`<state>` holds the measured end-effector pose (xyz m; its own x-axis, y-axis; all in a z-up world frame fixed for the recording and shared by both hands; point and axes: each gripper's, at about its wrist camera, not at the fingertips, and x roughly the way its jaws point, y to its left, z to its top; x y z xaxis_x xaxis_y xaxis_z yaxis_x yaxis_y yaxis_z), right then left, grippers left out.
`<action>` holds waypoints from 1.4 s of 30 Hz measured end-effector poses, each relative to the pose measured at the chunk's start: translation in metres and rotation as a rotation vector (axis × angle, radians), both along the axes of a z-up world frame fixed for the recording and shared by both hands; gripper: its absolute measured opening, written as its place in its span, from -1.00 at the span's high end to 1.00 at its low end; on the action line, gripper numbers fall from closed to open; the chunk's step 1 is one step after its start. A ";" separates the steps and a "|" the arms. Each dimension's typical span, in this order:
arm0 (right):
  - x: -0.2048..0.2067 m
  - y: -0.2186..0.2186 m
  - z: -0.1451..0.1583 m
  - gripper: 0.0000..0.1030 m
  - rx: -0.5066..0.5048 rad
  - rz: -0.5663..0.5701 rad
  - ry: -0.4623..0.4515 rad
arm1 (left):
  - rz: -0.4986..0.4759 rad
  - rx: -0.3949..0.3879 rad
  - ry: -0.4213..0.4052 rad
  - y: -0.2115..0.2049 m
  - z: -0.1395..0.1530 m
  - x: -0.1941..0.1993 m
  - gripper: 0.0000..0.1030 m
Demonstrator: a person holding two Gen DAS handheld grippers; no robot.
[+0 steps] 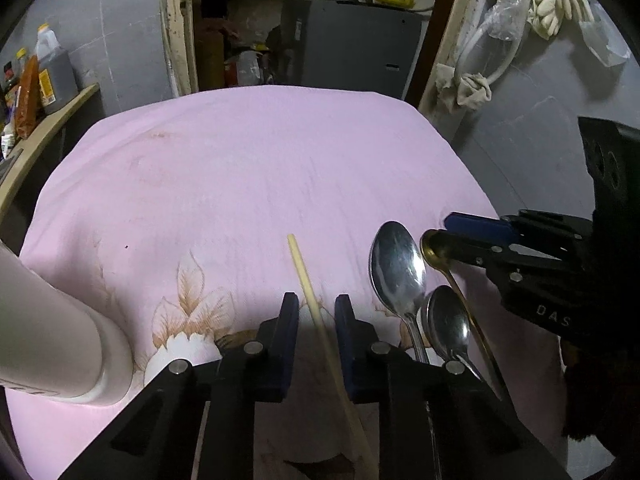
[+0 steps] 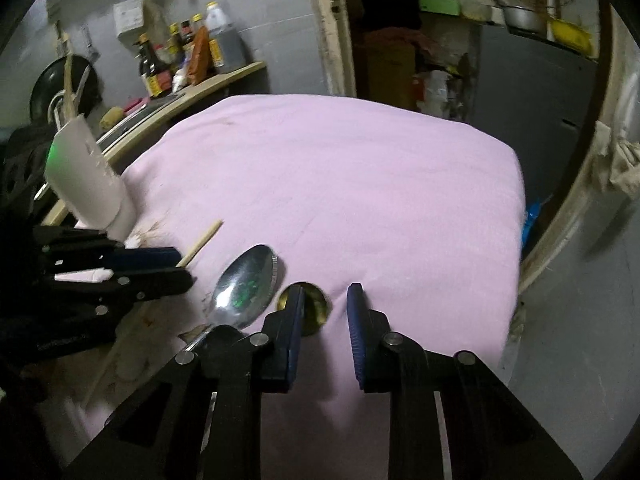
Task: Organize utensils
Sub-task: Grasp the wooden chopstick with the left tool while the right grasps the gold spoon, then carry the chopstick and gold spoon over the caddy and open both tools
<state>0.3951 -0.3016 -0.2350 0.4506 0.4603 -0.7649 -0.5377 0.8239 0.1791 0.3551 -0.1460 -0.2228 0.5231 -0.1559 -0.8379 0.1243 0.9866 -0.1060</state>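
My left gripper [image 1: 316, 312] straddles the chopstick [image 1: 308, 280] beside the holder [image 1: 60, 340], both jaws open, spoons [image 1: 396, 264] still loose.

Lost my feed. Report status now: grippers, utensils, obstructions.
Left gripper open, straddling chopstick. Right gripper open over gold spoon. Large steel spoon and smaller spoon beside it on pink cloth. White holder left.

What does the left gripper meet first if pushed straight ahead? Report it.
The left gripper has its jaws open around the pale chopstick, which already runs between them and on ahead. Past its tip there is only bare pink cloth, so the way looks free, though depth is hard to judge.
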 end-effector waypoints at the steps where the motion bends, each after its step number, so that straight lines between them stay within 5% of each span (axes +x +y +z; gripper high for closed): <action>1: -0.001 0.001 0.001 0.61 -0.003 0.009 -0.003 | -0.003 -0.001 0.006 -0.001 0.000 0.001 0.67; 6: 0.000 -0.004 0.005 0.85 0.025 -0.003 0.027 | 0.002 -0.006 0.002 -0.003 0.000 0.000 0.80; 15: -0.018 -0.027 0.012 0.96 0.133 -0.119 0.060 | 0.085 -0.106 -0.001 0.016 0.004 -0.007 0.90; 29: -0.078 -0.030 0.078 0.96 0.101 -0.257 -0.184 | 0.178 -0.250 -0.252 0.050 0.085 -0.055 0.90; 42: -0.112 0.003 0.176 0.96 0.127 -0.330 -0.378 | 0.276 -0.334 -0.431 0.121 0.185 -0.078 0.90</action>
<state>0.2830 -0.2981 -0.0585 0.8217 0.3253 -0.4680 -0.2989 0.9451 0.1321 0.2768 -0.0249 -0.0381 0.8629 -0.1839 -0.4707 -0.0305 0.9108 -0.4118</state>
